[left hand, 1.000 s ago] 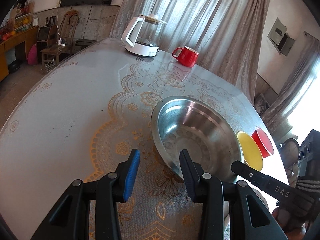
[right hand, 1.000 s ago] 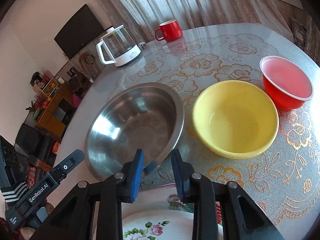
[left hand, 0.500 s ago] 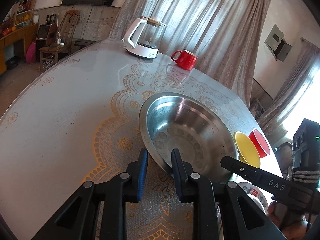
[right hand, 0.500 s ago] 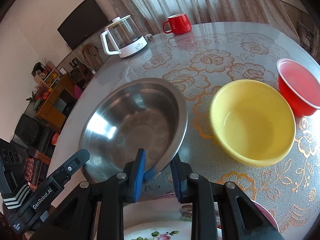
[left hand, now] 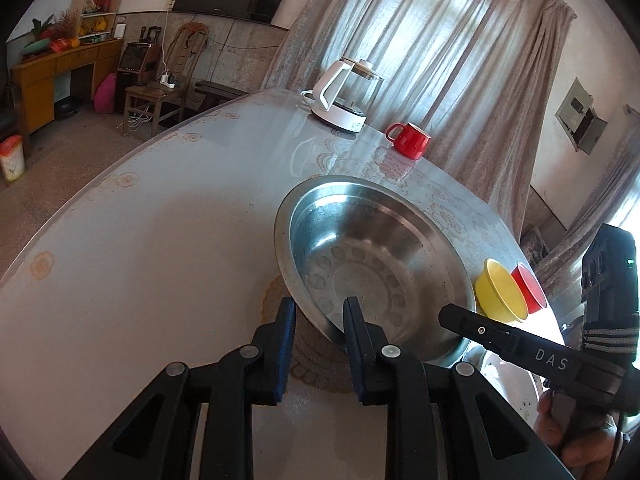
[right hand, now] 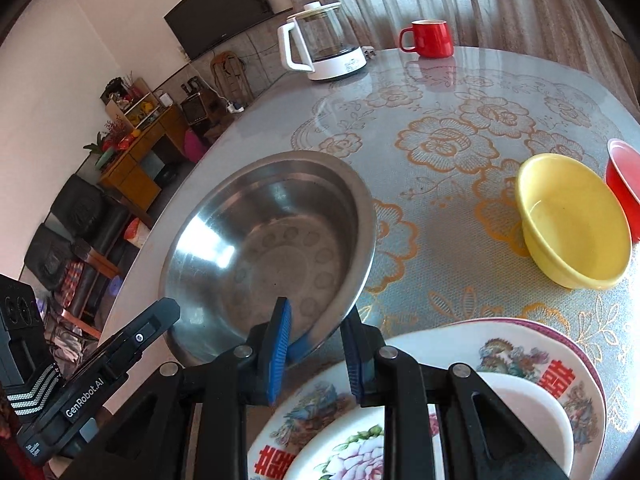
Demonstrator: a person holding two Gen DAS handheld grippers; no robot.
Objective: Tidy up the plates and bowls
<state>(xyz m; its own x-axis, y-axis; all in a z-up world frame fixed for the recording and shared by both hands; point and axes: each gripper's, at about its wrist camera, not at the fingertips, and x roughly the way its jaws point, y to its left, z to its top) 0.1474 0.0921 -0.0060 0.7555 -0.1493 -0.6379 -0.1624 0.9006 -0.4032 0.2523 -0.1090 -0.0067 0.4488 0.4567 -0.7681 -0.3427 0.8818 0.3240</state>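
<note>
A large steel bowl (left hand: pixel 372 256) is lifted and tilted above the table, held by both grippers. My left gripper (left hand: pixel 318 320) is shut on its near left rim. My right gripper (right hand: pixel 316 330) is shut on its near right rim; the bowl also shows in the right wrist view (right hand: pixel 272 240). A yellow bowl (right hand: pixel 572 220) and a red bowl (right hand: pixel 624 184) stand on the table to the right. A stack of floral plates (right hand: pixel 532 364) lies under my right gripper.
A glass kettle on a white base (right hand: pixel 324 48) and a red mug (right hand: pixel 430 38) stand at the table's far side. The round table (left hand: pixel 140 260) has a lace-pattern cover. Chairs, a wooden cabinet and a sofa stand beyond its left edge.
My left gripper closed on the steel bowl's rim. Both grippers raised the bowl off the table and tilted it. The right gripper stayed shut on the rim.
</note>
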